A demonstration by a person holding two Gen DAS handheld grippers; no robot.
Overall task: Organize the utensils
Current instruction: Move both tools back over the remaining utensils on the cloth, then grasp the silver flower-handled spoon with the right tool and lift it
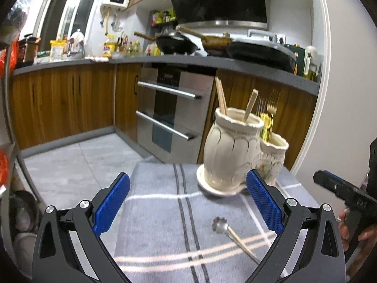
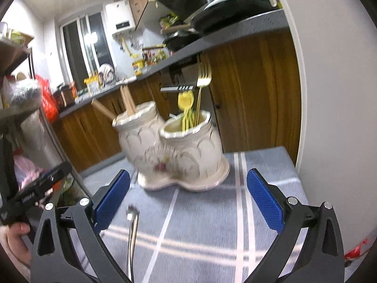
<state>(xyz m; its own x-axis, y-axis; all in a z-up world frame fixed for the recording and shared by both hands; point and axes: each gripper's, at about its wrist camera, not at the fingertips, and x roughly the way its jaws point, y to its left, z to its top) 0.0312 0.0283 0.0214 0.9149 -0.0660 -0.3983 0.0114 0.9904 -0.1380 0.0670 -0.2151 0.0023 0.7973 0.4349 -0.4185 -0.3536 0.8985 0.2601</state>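
A cream ceramic double-jar utensil holder [image 1: 232, 151] stands at the far end of a grey-blue striped cloth [image 1: 160, 212], holding wooden chopsticks [image 1: 221, 96] and gold forks [image 2: 203, 75]. One loose metal utensil with a round toothed head [image 1: 220, 224] lies on the cloth, well apart from the holder. The left gripper [image 1: 188, 202] and right gripper [image 2: 188, 200] both hover wide open and empty. A careless approach could likely nudge the thin utensil away or knock the holder.
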